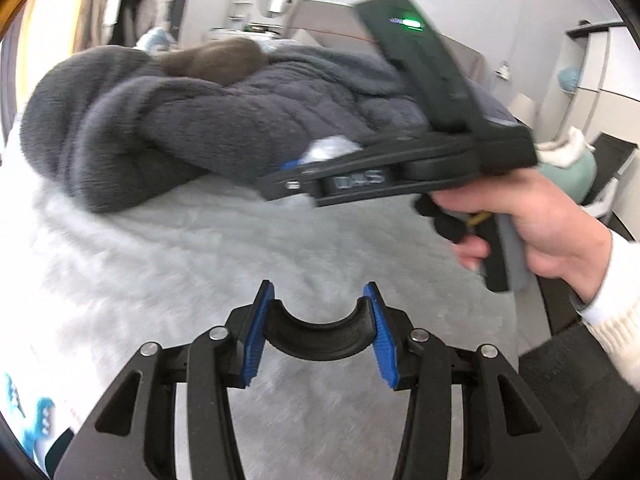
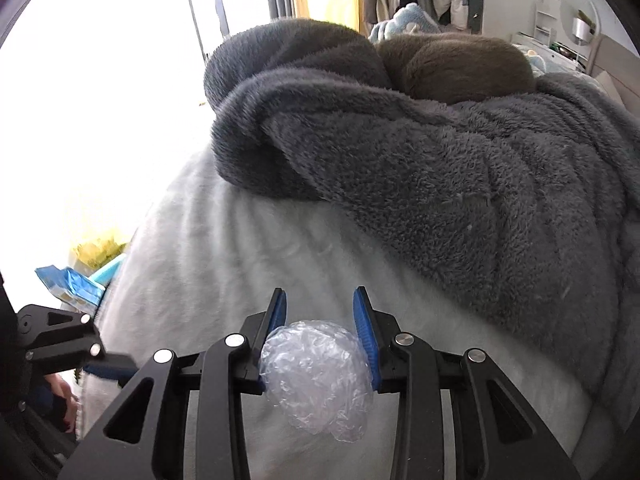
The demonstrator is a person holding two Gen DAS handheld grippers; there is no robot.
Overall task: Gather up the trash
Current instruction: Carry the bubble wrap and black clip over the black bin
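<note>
My right gripper (image 2: 320, 300) is shut on a crumpled ball of clear plastic wrap (image 2: 316, 376), held between its blue pads just above the pale bed cover (image 2: 224, 248). In the left wrist view the right gripper's body (image 1: 400, 160) crosses the upper right, held by a hand, with the plastic ball (image 1: 332, 150) at its tip near the grey blanket (image 1: 200, 120). My left gripper (image 1: 320, 296) is open and empty above the pale cover (image 1: 200, 248). Part of the left gripper shows at the left edge of the right wrist view (image 2: 60, 340).
A heap of dark grey fleece blanket (image 2: 440, 168) with a brown cushion (image 2: 456, 68) covers the far part of the bed. Blue packaging (image 2: 72, 284) lies beside the bed at the left. A bright window is at the left; shelves and hanging clothes stand behind.
</note>
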